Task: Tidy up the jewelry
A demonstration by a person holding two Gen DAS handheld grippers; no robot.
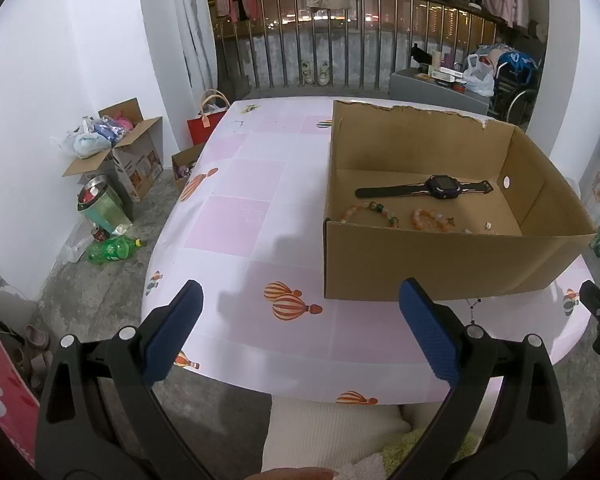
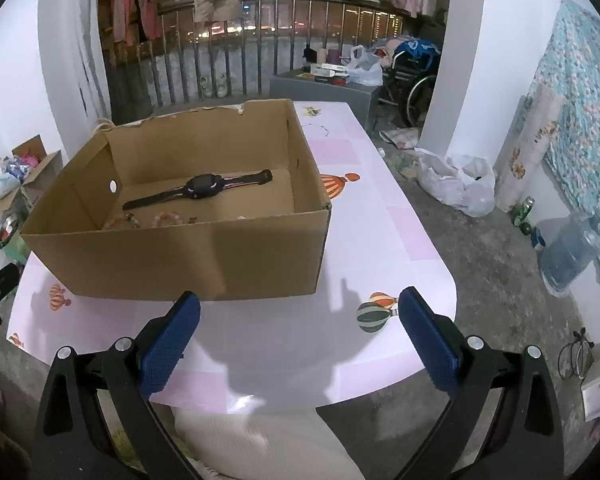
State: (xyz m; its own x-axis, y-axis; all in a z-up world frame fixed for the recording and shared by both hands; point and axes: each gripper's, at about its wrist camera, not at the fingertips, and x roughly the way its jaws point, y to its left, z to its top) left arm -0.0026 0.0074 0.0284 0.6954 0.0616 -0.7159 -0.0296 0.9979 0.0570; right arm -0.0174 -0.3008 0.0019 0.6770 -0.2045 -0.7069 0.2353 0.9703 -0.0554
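Observation:
An open cardboard box (image 1: 440,264) (image 2: 180,260) stands on the pink table (image 1: 252,216) (image 2: 380,240). Inside lie a black smartwatch (image 1: 440,187) (image 2: 202,187), a pale bead bracelet (image 1: 374,210) (image 2: 128,219) and an orange bead bracelet (image 1: 430,219) (image 2: 166,218). A thin necklace (image 1: 473,308) lies on the table in front of the box. My left gripper (image 1: 300,328) hovers open over the table's near edge, left of the box. My right gripper (image 2: 300,332) is open too, near the box's front right corner. Both hold nothing.
The table's near edge runs just below both grippers, with a person's light trousers (image 1: 332,428) under it. On the floor to the left are cardboard boxes (image 1: 132,160), a bin and a green bottle (image 1: 114,250). On the right, a white bag (image 2: 456,184) and a water jug (image 2: 568,256).

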